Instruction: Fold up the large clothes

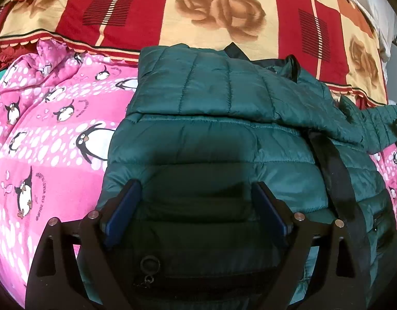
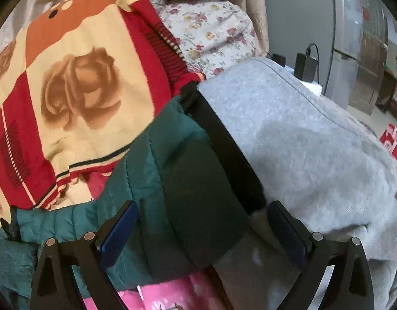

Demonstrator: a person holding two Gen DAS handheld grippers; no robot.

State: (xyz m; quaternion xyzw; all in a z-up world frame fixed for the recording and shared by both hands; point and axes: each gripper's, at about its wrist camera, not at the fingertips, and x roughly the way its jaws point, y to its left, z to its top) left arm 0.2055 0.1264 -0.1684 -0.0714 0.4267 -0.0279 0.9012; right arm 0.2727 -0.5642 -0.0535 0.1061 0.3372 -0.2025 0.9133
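Left gripper: jaws spread wide, poised over the jacket, nothing pinched between the blue pads; padding lies under the gap, and contact cannot be judged. Right gripper: jaws likewise parted, nothing clamped; a fold of the jacket is seen in the gap between the pads, not pressed by them.

Jacket, left wrist view: green, quilted, laid out on the bed with its upper part folded down over the body. A dark strap is seen running down its right side, a zip pull at its near edge. A pink penguin blanket is spread beneath it and to its left; a rose-print blanket lies beyond its far edge.

Right wrist view alone: a grey garment is laid just right of the jacket, a black band marking the border between the two. A floral pillow is set beyond the jacket, past the rose-print blanket. Further right of the jacket, off the bed, a black charger and a pale appliance are noted.

Left wrist view alone: the jacket's full spread and the sleeve trailing off at its right.
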